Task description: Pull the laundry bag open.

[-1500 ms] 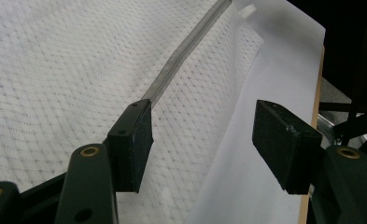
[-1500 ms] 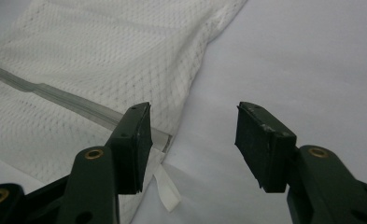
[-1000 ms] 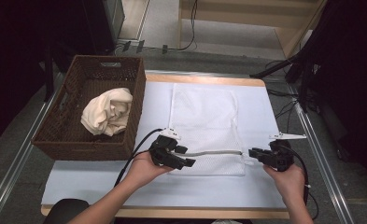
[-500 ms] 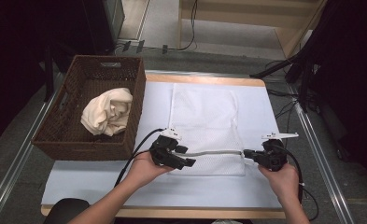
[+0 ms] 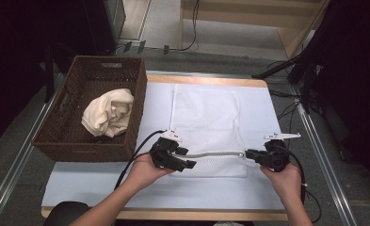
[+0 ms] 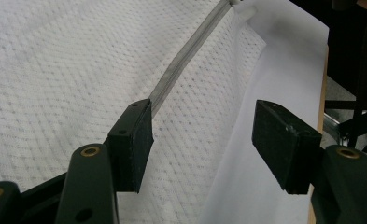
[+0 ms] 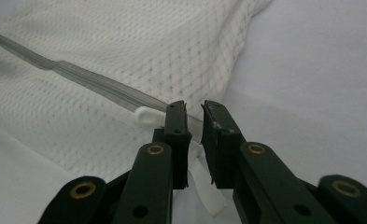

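Nearly closed fingers (image 7: 177,128) straddle mesh bag's (image 7: 125,60) zipper pull (image 7: 148,115)

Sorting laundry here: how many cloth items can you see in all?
2: a white mesh bag flat on the table with its zipper at the near edge, and a cream cloth bunched in the wicker basket. More may lie hidden beneath it.

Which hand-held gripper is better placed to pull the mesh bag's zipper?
Right. The right hand-held gripper sits at the white zipper pull, jaws nearly closed around it. The left hand-held gripper stands open over the mesh bag.
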